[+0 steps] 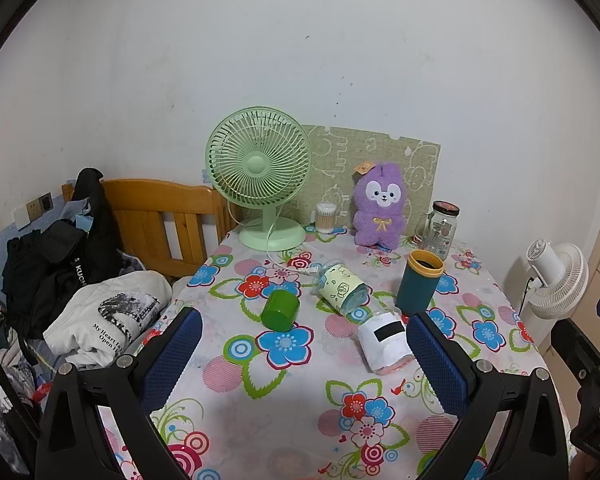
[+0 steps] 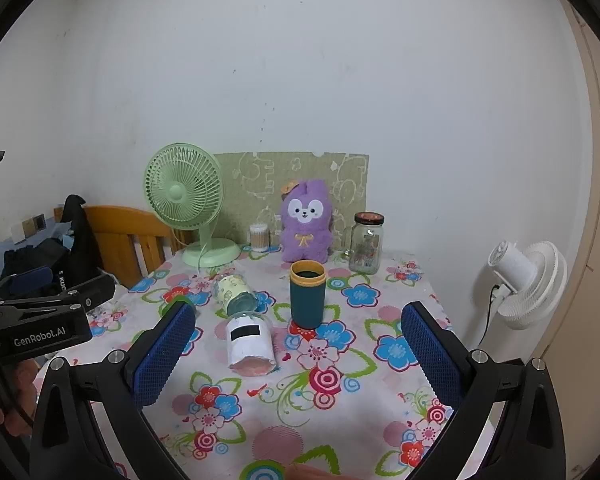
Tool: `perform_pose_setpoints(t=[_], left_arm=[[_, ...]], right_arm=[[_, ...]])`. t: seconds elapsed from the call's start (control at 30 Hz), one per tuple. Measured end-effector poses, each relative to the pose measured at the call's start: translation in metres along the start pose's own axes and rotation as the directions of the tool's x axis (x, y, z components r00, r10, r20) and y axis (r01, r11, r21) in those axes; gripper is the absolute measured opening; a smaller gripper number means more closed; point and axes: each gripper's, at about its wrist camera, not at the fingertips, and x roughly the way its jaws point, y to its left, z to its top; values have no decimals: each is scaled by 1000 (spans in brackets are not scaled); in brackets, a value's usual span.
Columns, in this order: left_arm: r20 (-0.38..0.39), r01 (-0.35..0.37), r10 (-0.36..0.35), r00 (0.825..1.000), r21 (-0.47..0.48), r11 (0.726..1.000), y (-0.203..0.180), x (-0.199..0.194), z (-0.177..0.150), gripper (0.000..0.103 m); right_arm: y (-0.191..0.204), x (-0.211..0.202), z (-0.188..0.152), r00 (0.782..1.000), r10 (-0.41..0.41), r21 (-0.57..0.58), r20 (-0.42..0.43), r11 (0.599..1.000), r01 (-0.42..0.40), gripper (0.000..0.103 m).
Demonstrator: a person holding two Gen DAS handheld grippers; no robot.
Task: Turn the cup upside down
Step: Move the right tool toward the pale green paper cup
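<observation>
The blue-padded fingers [image 2: 162, 354] of the right gripper [image 2: 296, 356] fill the foreground of its own view, jaws spread wide with nothing between them, hanging above the flowered cloth of the bench [image 2: 340, 420]. The left gripper [image 1: 300, 360] is likewise released and empty, held above the near edge of the bench.

The cup [image 2: 307, 294] to be flipped looks to be the dark teal one with the yellow rim: it stands upright a little past the middle of the bench, mouth up, long axis vertical. Just to its left lie two clear jars on their sides, a white-labelled jar [image 2: 249, 342] nearer the camera and a yellow-labelled jar [image 2: 236, 290] behind it, the two apparently touching end to end. A green cup [image 1: 281, 309] lies on its side further left, its long axis roughly level, which end is the mouth I cannot tell. At the back stand a green fan [image 2: 188, 204], a purple plush toy [image 2: 306, 222] and a lidded glass jar [image 2: 366, 242].

The step in hand seems to be the approach. The right gripper sits closer in line with the teal cup, so I would bring it in level, pads either side of the body below the rim, close firmly on the mid-height, lift clear of the white-labelled jar beside it, then roll the wrist half a turn and set the rim down flat on a bare patch of cloth
</observation>
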Motion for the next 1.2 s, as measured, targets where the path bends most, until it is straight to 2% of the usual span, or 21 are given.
perform_pose_setpoints(t=[0.63,1.2], left_arm=[[-2,2,-2,1000,-1,1000,0,0,1,103],[-40,-6,6,999,-14,1000,8,12,-8,103]], right_arm=[[0,2,0,1000,2,-4,0,1000,-2,103],[1,16,1,999,11,-17,-35,1000,-12,103]])
